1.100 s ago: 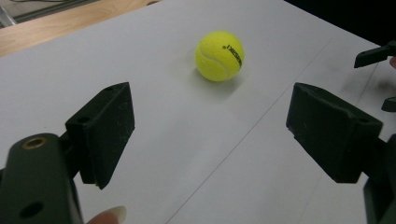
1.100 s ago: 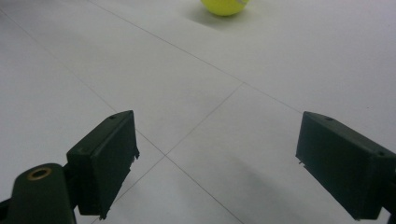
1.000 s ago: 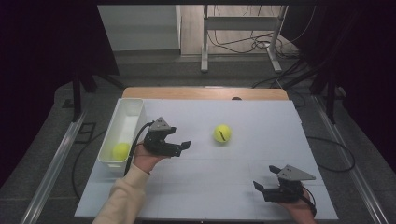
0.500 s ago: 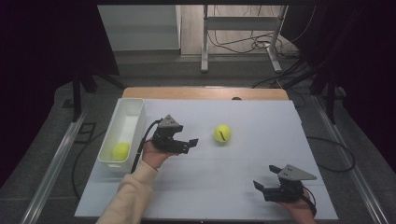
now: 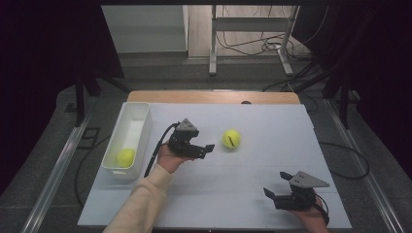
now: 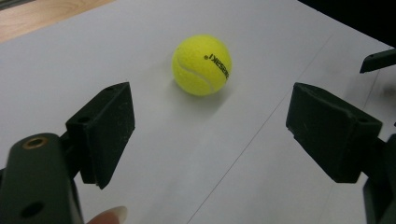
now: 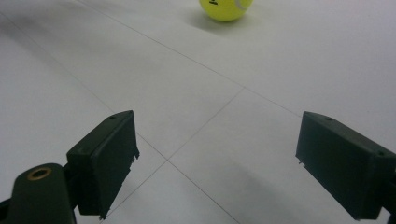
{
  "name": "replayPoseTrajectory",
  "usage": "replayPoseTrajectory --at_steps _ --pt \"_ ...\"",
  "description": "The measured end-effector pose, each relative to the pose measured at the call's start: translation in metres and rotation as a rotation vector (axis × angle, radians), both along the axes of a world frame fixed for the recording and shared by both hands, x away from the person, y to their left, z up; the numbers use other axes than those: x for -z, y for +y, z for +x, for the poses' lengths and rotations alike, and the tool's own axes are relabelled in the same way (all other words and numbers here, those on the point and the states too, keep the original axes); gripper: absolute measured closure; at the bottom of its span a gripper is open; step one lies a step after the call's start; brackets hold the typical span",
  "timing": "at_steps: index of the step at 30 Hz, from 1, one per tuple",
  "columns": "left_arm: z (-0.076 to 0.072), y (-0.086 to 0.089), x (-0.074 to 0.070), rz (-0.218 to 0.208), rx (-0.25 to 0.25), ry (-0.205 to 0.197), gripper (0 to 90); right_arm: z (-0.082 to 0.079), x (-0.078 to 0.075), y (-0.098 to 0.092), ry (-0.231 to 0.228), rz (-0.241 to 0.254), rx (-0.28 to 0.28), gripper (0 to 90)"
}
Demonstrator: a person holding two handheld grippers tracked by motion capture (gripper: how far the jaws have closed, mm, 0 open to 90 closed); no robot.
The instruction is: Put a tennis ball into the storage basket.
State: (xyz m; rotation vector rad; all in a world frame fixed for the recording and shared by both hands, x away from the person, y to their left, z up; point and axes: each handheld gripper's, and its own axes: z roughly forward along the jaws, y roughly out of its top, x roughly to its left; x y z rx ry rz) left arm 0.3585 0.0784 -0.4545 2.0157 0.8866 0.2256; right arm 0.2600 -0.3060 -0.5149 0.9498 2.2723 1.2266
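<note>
Tennis ball (image 5: 231, 139): round, fuzzy yellow felt with a curved seam and black lettering, lying centre frame on the smooth white table (image 5: 233, 194).

Left gripper (image 5: 206, 147): matte black, blocky jaws spread, empty, just left of the ball.

Right gripper (image 5: 270, 193): lower right, jaws spread, empty.

Bin (image 5: 141, 112): white plastic, oblong, left side, holding a second ball (image 5: 126, 157).

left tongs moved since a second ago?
Yes. The left tongs have shifted right, away from the white bin and nearer the tennis ball on the table.
</note>
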Motion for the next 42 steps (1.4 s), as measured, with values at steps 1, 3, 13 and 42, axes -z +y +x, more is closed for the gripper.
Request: replayPoseTrajectory --at_steps 1,3,13,42 --pt "0.001 -0.001 0.000 0.006 0.002 -0.001 16.4 0.000 0.000 0.000 0.000 0.000 0.000 13.0" --pt "0.002 -0.003 0.001 0.011 0.003 0.002 16.4 0.000 0.000 0.000 0.000 0.004 -0.001 13.0" --pt "0.009 -0.013 0.002 0.023 0.012 0.011 16.4 0.000 0.000 0.000 0.000 0.008 0.000 13.1" --pt "0.021 -0.043 0.005 0.056 0.040 0.015 16.5 0.001 0.001 -0.001 0.004 0.005 0.002 13.1"
